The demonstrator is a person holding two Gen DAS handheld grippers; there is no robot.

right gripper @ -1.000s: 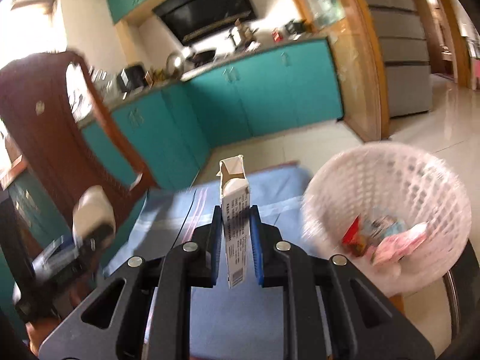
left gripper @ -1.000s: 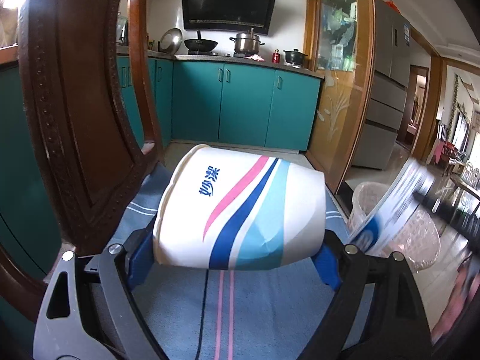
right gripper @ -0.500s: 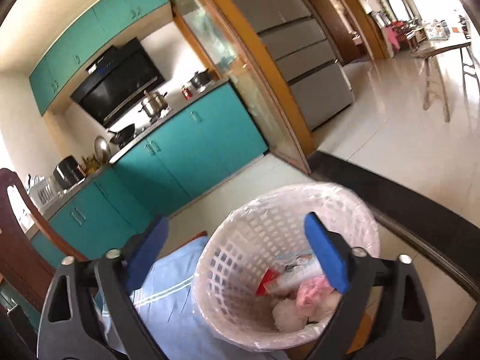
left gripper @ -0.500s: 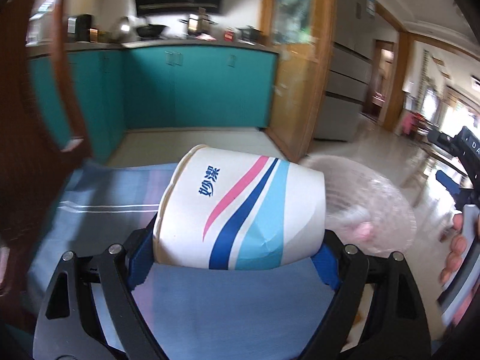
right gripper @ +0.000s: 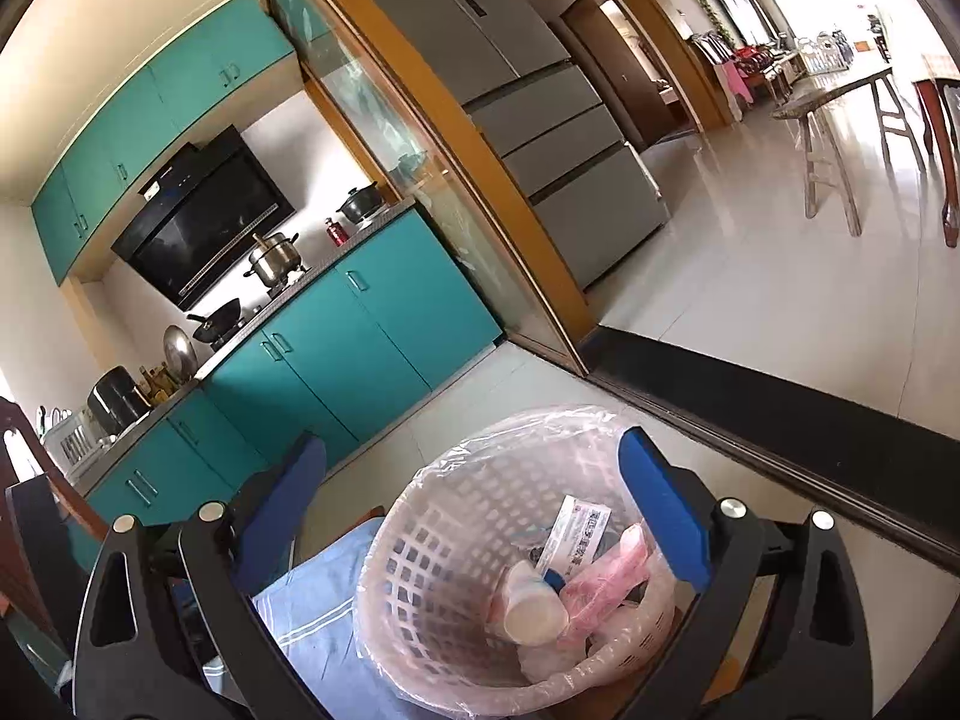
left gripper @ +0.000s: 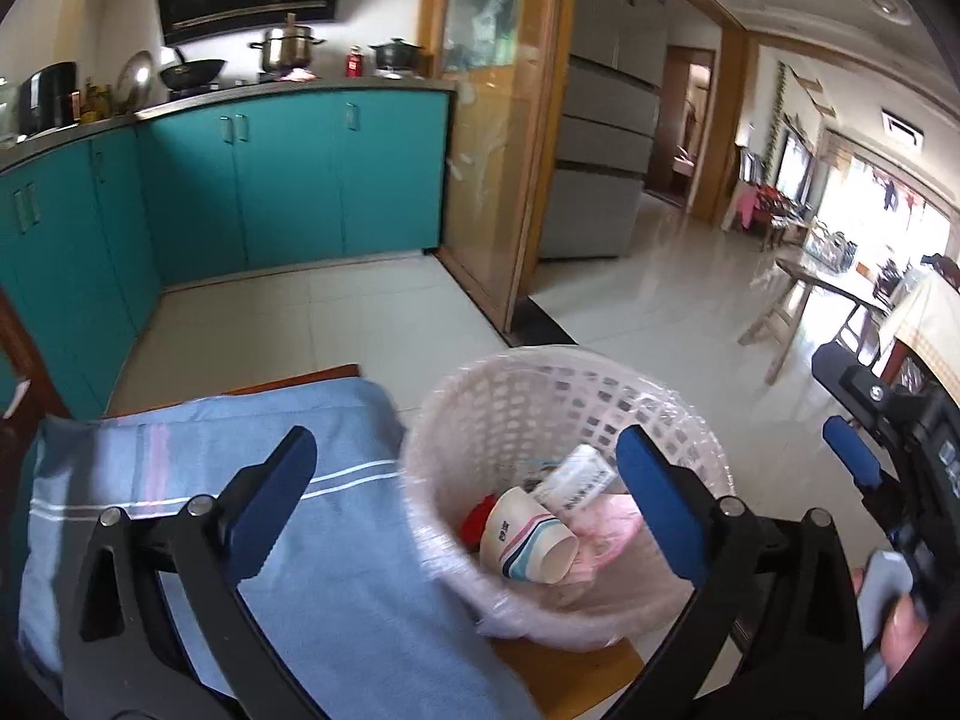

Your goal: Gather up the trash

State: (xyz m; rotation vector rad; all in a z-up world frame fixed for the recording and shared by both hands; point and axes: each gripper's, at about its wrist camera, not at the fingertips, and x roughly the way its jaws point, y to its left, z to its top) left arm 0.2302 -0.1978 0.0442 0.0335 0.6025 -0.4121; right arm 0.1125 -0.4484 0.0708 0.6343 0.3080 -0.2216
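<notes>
Item: bin, white lattice with a clear liner, standing at the right end of the blue cloth, partly on bare wood at the near edge

Contents: cup, white with pink and blue stripes, lying on its side, mouth toward the near right; carton just behind it, flat and tilted; pink wrapper touching both; something red at the left wall, too hidden to name

Left gripper: above the bin's near-left rim, jaws spread as wide as they go and just opened further, nothing between them; the cup lies below, apart from the pads

Right gripper: above the same bin from the near side, jaws also spread after opening, empty; the carton lies under it beside the cup. Seen from the left camera it sits at the far right edge, with a hand partly in view

Status, judged: both pieces of trash are in the bin; no other trash shows on the cloth

Risks, judged:
- bin sits close to the table's near edge; a knock from either gripper as it pulls away could tip it or push it off
- loose liner at the rim could snag on a finger and drag the bin
- two grippers over one bin may clash if both draw back together
- the cup rests high on the pile and could roll if the bin is jolted
</notes>
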